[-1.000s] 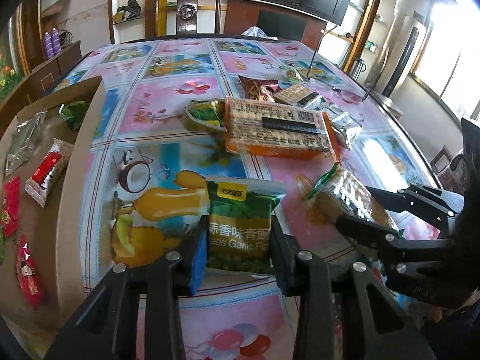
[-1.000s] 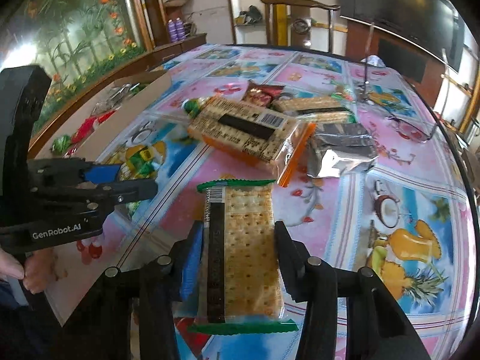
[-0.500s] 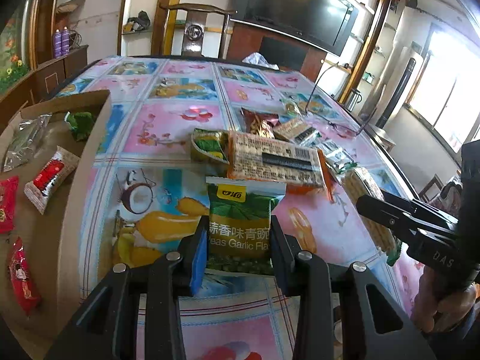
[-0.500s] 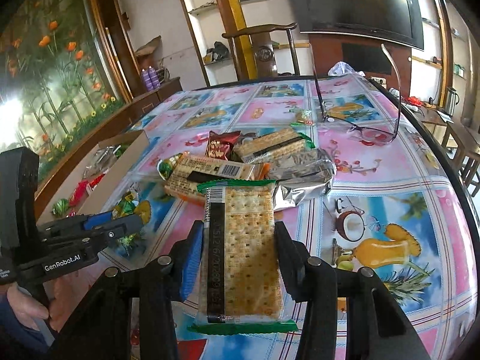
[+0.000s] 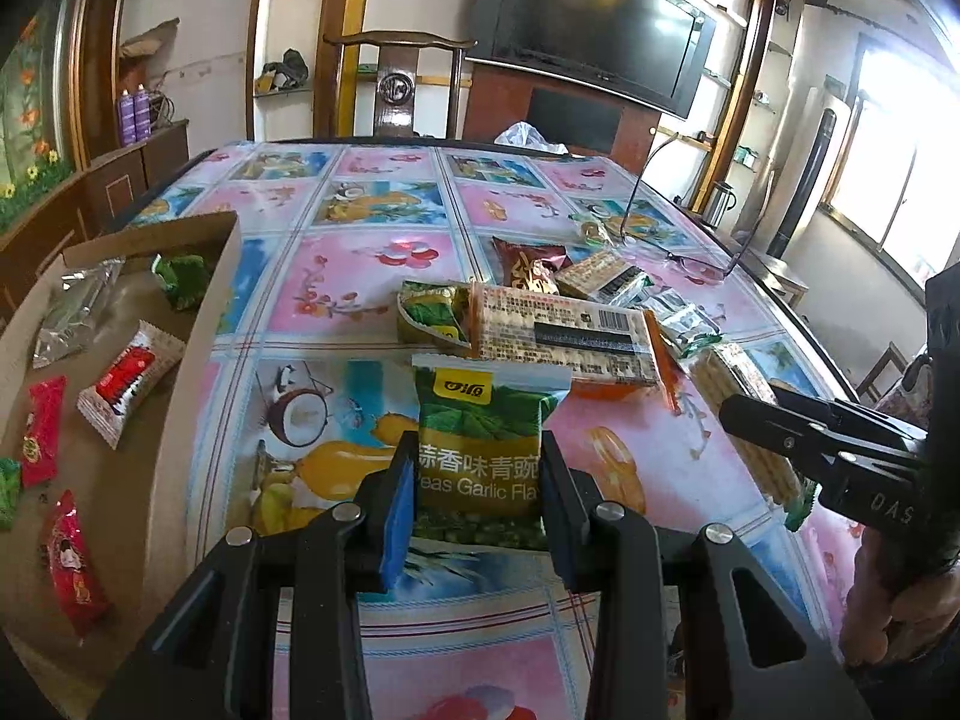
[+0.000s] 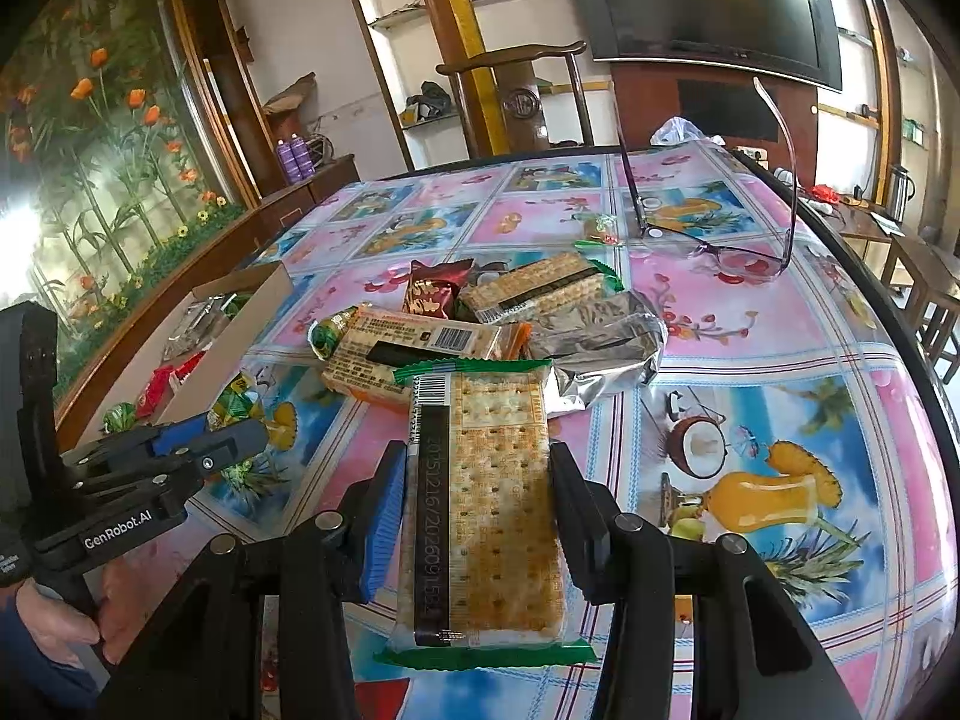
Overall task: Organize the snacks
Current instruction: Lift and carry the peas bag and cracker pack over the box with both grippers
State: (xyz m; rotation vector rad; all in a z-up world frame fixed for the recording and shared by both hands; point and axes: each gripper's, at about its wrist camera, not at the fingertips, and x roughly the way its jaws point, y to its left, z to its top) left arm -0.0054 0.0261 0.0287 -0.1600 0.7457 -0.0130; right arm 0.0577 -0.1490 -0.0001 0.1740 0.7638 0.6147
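My left gripper (image 5: 478, 480) is shut on a green garlic-pea bag (image 5: 486, 432), held off the table. My right gripper (image 6: 478, 486) is shut on a cracker pack (image 6: 486, 510) with green ends; the same cracker pack (image 5: 744, 420) shows at the right of the left wrist view, with the right gripper (image 5: 762, 420) on it. A cardboard box (image 5: 186, 396) at the left holds several small snack packets, among them a red-and-white packet (image 5: 129, 378). A pile of snacks lies mid-table: a large orange cracker pack (image 5: 564, 336), a brown bag (image 5: 531, 267), a silver foil bag (image 6: 600, 336).
Eyeglasses (image 6: 720, 246) lie open on the table behind the pile. The fruit-print tablecloth (image 6: 780, 420) covers a round table. A wooden chair (image 5: 396, 90) and a television (image 5: 594, 18) stand beyond the far edge. A person's hand (image 6: 54, 618) holds the left gripper (image 6: 222, 438).
Both grippers have tilted upward with their packs, so more of the room shows. In the left wrist view the right gripper with the cracker pack has shifted right and up.
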